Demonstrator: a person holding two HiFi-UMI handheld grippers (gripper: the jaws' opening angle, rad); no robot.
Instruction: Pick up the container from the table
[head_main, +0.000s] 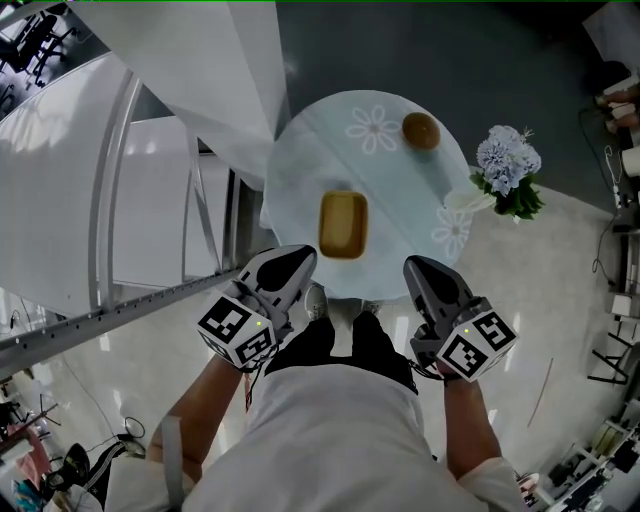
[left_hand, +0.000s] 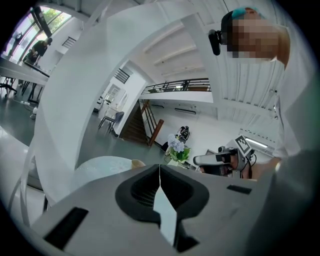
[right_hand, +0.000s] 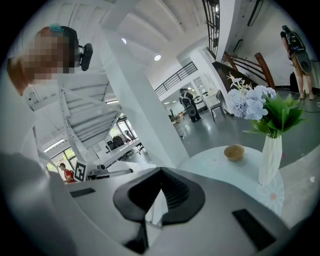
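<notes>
Nearest the head camera: my white shirt (head_main: 330, 440), filling the bottom of the view.

Item, left gripper (head_main: 300, 256) (left_hand: 160, 172): held out just short of the table's near edge, marker cube (head_main: 238, 330) turned toward me. Its own view shows my fingers closed tip to tip along one thin seam, with nothing between them.

Item, right gripper (head_main: 414, 264) (right_hand: 160, 172): held out beside the left one and well apart from it, its marker cube (head_main: 478, 345) also toward me. Its own view shows the dark pads meeting at the tips, and they hold nothing.

Item, container (head_main: 343, 224): yellow-brown and rectangular with rounded corners. It lies flat on the near half of the table, just beyond my two grippers and between their lines. Neither gripper touches it.

Item, table (head_main: 300, 170) (right_hand: 215, 167): round, with a pale top printed with white daisies.

Item, bowl (head_main: 421, 131) (right_hand: 234, 152): small, brown and round, standing on the far side of the table, well apart from the container.

Item, vase (head_main: 462, 198) (right_hand: 270, 160): white and upright at the table's right edge. It holds pale blue flowers (head_main: 507, 158) (right_hand: 250, 105) with green leaves.

Item, staircase (head_main: 150, 150): white, rising at the left of the table.

Item, floor (head_main: 560, 300): pale and glossy around the table.
</notes>
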